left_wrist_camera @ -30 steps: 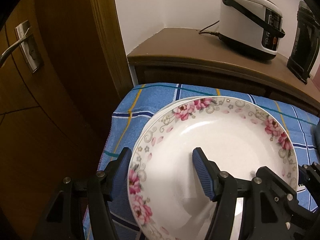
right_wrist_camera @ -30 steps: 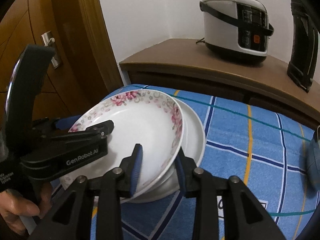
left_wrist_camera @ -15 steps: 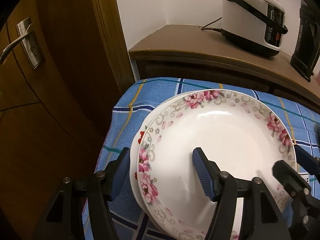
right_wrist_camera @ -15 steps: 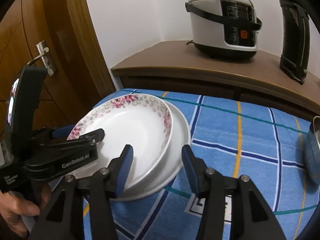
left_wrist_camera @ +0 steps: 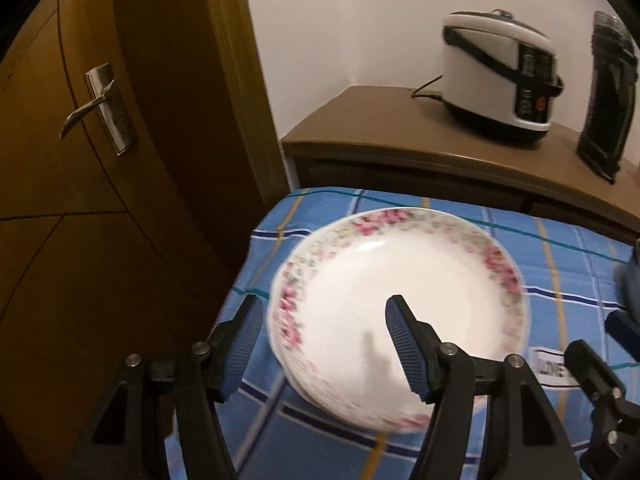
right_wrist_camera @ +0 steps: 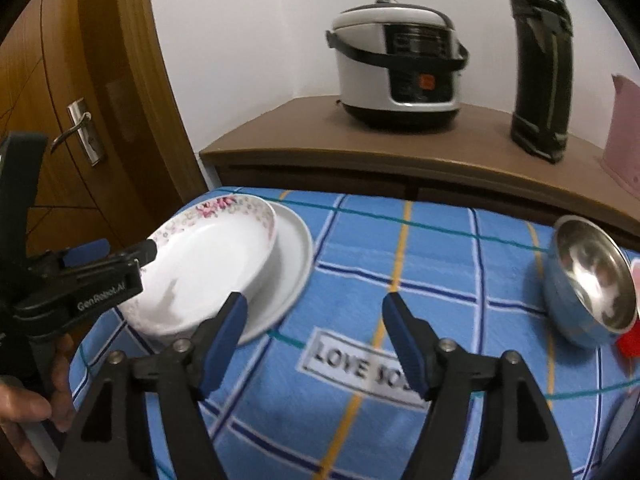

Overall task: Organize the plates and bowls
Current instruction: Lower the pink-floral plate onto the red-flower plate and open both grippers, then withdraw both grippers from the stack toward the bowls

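Observation:
A white deep plate with a pink flower rim (left_wrist_camera: 400,296) (right_wrist_camera: 216,256) rests on a plain white plate (right_wrist_camera: 294,256) at the left end of the blue checked tablecloth (right_wrist_camera: 400,280). My left gripper (left_wrist_camera: 324,344) is open, its fingers astride the flowered plate's near left rim without gripping it; it also shows in the right wrist view (right_wrist_camera: 120,254). My right gripper (right_wrist_camera: 314,344) is open and empty, pulled back over the cloth to the right of the plates. A steel bowl with a blue outside (right_wrist_camera: 588,280) sits tilted at the right.
A brown cabinet (right_wrist_camera: 400,160) stands behind the table with a rice cooker (right_wrist_camera: 396,72), a dark tall flask (right_wrist_camera: 542,60) and a pink object (right_wrist_camera: 626,132). A wooden door with a lever handle (left_wrist_camera: 100,108) is at the left. A red thing (right_wrist_camera: 630,340) lies by the bowl.
The right gripper let go of the flowered plate's rim, opened wide and drew back to the right. The flowered plate settled onto the plain plate. The left gripper pulled back slightly.

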The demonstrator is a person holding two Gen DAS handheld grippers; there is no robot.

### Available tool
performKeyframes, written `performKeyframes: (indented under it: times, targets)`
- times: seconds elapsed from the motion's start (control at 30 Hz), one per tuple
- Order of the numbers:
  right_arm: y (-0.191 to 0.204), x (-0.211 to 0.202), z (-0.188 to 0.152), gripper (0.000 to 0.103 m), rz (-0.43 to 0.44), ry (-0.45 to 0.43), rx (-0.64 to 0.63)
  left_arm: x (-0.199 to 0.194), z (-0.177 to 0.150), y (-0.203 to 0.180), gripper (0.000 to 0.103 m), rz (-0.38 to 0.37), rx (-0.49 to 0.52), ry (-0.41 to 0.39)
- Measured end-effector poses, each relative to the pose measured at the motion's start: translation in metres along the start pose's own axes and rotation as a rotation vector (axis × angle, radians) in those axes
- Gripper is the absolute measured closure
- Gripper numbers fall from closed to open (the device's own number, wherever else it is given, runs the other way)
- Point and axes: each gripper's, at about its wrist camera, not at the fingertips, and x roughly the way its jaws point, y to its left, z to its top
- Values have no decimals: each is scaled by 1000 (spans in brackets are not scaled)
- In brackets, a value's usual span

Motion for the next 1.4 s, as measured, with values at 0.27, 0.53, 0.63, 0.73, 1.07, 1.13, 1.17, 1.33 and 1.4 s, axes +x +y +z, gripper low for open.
performKeyframes:
  times: [0.27,0.53,0.63,0.73,1.07,1.13,1.17,1.33,1.4]
  targets:
    - [-34,-30,-16,31,-48,-6,25,-29,-17,-48,35,-26,59,-20]
    - [-64,-56,-29,31,-68,-2,61,-63,-40,-89,22,-93,65,-79]
    - [-72,-64,-34,31,-68,-3,72,-74,-50,-107,22,-90,100,-101]
    - [-80,-75,-37,31,-79,-20,74,-79,-55,-119,22,-94,125,-97]
    - [-117,-116,-51,32,-112,-66,124,-103,-69,-155,22,-154,154,-90]
    - [-126,-125,-55,32,-125,-78,133,-109,-72,-167,22,-175,169,-91]
    - [-130,-129,-57,32,-132,-80,137,-112,-74,-173,22,-186,181,-92]
    - [-157,-156,-66,32,-178,-98,164,-125,-80,-203,22,-232,227,-88]
    - [-170,-169,-72,32,-214,-117,175,-129,-82,-211,22,-244,240,-95]
